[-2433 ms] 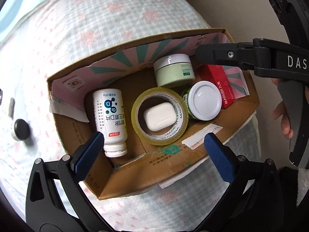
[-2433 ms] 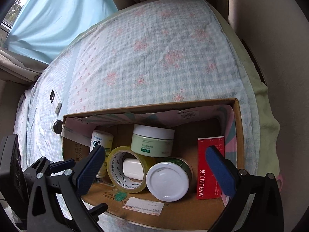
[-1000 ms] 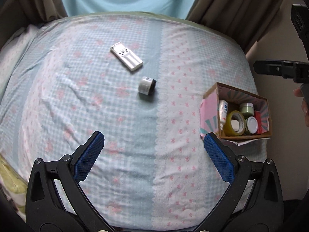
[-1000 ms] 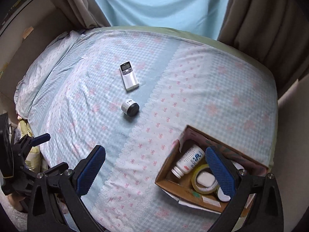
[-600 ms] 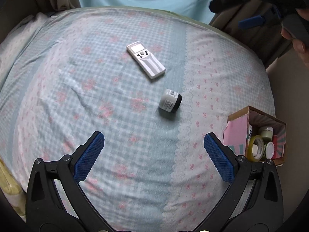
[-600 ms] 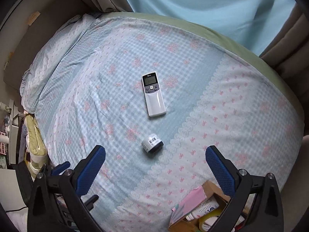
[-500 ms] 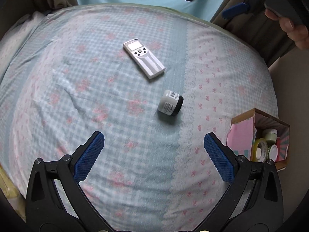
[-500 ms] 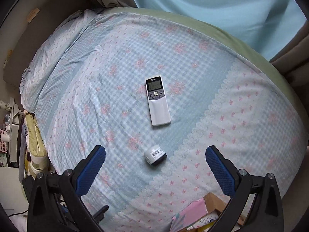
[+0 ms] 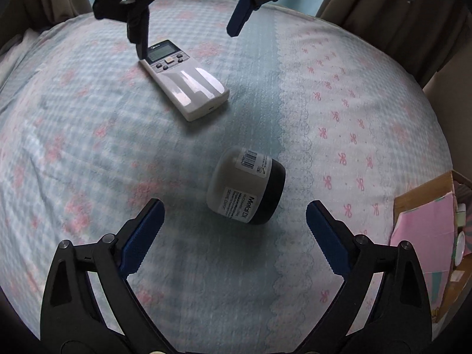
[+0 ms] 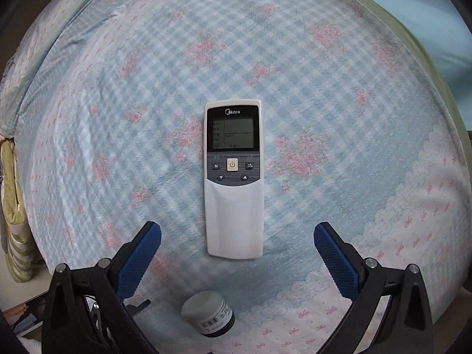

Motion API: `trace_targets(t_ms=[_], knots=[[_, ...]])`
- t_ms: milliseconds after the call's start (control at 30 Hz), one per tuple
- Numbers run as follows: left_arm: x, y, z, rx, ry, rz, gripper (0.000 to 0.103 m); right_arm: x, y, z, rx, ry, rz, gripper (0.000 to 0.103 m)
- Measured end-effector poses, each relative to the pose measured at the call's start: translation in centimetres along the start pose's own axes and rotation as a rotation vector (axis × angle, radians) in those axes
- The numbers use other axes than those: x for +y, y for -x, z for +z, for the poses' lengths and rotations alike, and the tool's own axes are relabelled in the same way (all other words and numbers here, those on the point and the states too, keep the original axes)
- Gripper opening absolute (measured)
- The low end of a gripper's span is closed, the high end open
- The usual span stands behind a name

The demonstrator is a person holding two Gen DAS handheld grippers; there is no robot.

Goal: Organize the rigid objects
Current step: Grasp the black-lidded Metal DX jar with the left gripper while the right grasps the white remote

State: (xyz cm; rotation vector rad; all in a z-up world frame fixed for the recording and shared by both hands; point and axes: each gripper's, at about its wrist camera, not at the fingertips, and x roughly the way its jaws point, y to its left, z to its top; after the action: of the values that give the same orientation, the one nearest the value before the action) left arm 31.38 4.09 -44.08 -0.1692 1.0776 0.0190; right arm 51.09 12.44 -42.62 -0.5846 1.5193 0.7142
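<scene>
A white remote control [image 10: 234, 183] lies flat on the checked bed sheet; it also shows in the left wrist view [image 9: 184, 79]. My right gripper [image 10: 236, 256] is open and empty, its jaws either side of the remote's near end, just above it. It shows from outside in the left wrist view [image 9: 188, 29]. A small white jar with a black lid [image 9: 246, 185] lies on its side on the sheet. My left gripper [image 9: 233, 230] is open and empty, hovering just short of the jar. The jar also shows in the right wrist view [image 10: 209, 314].
A cardboard box [image 9: 424, 206] with a pink patterned lining stands at the bed's right edge, holding small containers. Brown curtains [image 9: 383, 29] and a light blue curtain hang behind the bed. A folded yellow-green blanket [image 10: 14, 206] lies off the left side.
Both grippers have left the box and come down close over the bed. The left now hovers at the jar, the right at the remote. Both stayed open.
</scene>
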Motion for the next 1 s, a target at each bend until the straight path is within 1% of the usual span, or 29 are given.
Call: trace_targets(t_ms=[67, 133, 200, 267, 367, 433, 533, 567, 633, 667, 700, 767, 833, 900, 933, 1000], knots=[[-0.2, -0.7, 0.0, -0.017, -0.013, 0.0, 0.096, 0.1, -1.4, 0.6, 0.013, -0.005, -0.006, 0.103], [-0.5, -1.3, 0.0, -0.028, -0.025, -0.008, 0.092, 0.5, -2.5, 1.0, 0.019, 0.005, -0.012, 0.103], [-0.7, -1.7, 0.0, -0.035, -0.044, -0.018, 0.083, 0.8, -3.2, 1.4, 0.016, 0.016, -0.02, 0.103], [-0.8, -2.0, 0.0, -0.043, -0.05, -0.028, 0.077, 0.9, -3.8, 1.6, 0.015, 0.019, -0.018, 0.103], [-0.6, -2.1, 0.0, -0.058, -0.034, -0.062, 0.075, 0.7, -4.4, 2.1, 0.015, 0.01, -0.021, 0.102], [-0.7, -2.1, 0.1, -0.072, -0.037, -0.062, 0.072, 0.6, -4.7, 2.5, 0.011, 0.007, -0.027, 0.1], [-0.7, -2.4, 0.4, -0.082, -0.03, -0.074, 0.065, 0.5, -5.0, 2.6, 0.015, -0.002, -0.013, 0.091], [-0.7, -2.5, 0.5, -0.08, -0.028, -0.073, 0.062, 0.4, -5.2, 2.8, 0.019, 0.002, -0.011, 0.086], [-0.5, -2.7, 0.6, -0.08, -0.029, -0.068, 0.056, 0.9, -5.5, 2.9, 0.019, 0.019, -0.029, 0.086], [-0.4, -2.8, 0.5, -0.077, -0.03, -0.074, 0.054, 1.1, -5.6, 2.9, 0.02, 0.026, -0.04, 0.08], [-0.2, -2.9, 0.6, -0.078, -0.025, -0.084, 0.054, 1.3, -5.7, 2.9, 0.022, 0.033, -0.057, 0.072], [-0.1, -2.9, 0.6, -0.082, -0.023, -0.091, 0.053, 1.7, -5.8, 2.8, 0.02, 0.032, -0.074, 0.07], [-0.2, -2.8, 0.5, -0.085, -0.031, -0.087, 0.053, 1.7, -5.9, 2.8, 0.014, 0.02, -0.088, 0.064], [-0.1, -2.8, 0.4, -0.087, -0.03, -0.088, 0.052, 1.8, -5.8, 3.0, 0.007, 0.012, -0.094, 0.054], [-0.1, -2.8, 0.4, -0.087, -0.028, -0.091, 0.052, 1.1, -5.5, 2.8, 0.006, 0.008, -0.085, 0.054], [0.0, -2.7, 0.4, -0.087, -0.027, -0.095, 0.052, 1.0, -5.5, 3.1, 0.005, 0.008, -0.076, 0.054]])
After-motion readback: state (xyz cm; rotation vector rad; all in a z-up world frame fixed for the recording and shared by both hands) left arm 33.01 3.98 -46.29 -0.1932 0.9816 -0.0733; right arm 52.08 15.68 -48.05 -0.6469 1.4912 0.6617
